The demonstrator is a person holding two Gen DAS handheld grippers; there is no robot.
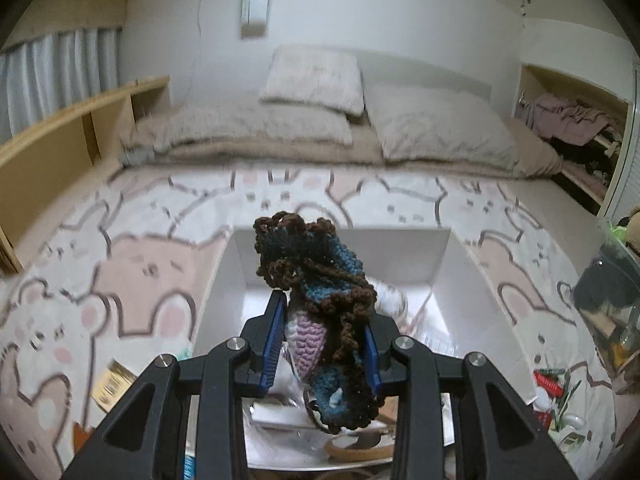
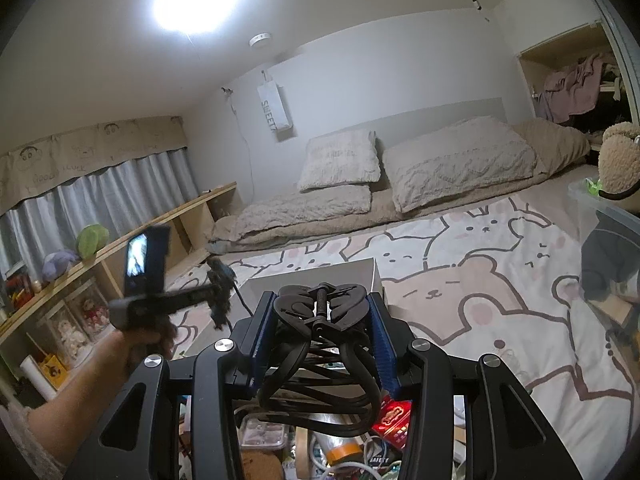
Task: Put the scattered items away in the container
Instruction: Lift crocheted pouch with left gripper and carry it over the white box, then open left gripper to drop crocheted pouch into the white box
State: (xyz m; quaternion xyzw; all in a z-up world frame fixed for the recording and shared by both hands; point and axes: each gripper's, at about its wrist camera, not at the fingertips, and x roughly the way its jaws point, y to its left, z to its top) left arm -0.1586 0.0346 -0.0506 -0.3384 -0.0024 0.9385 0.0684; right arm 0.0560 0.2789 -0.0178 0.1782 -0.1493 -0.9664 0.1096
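Over the rug, left wrist view:
Left gripper (image 1: 326, 336): jaws pinching a crochet piece (image 1: 320, 304), blue pads on either side of it.
Crochet piece: brown-edged, teal and lilac yarn, bunched; it sticks up past the pads and hangs down below them.
Box (image 1: 440, 252): white, open-topped, on the rug (image 1: 160, 264) straight beyond the jaws; the crochet piece is above its near part.
Box contents: something pale lies inside behind the yarn, too blurred to name.
Clutter: a wooden ring (image 1: 352, 452) and packets at the rug's near edge under the gripper; a red packet (image 1: 550, 384) towards the near right corner.
Bedding: pillows (image 1: 316, 80) along the rug's far edge.

Right wrist view:
Right gripper (image 2: 316, 340): jaws pinching a black hair claw (image 2: 320, 312), its spring end towards the far side, its teeth curving back to the camera.
Hair claw place: held above the clutter at the rug's near edge, just short of the box (image 2: 312, 276).
Left gripper: seen at left, blurred, in the person's hand (image 2: 148, 340), with the yarn dark at its tip near the box's left side.
Clutter below: a tape roll (image 2: 344, 450), a red pack (image 2: 394, 416), cables.
Shelf (image 2: 120, 248): along the left wall, soft toys on it.
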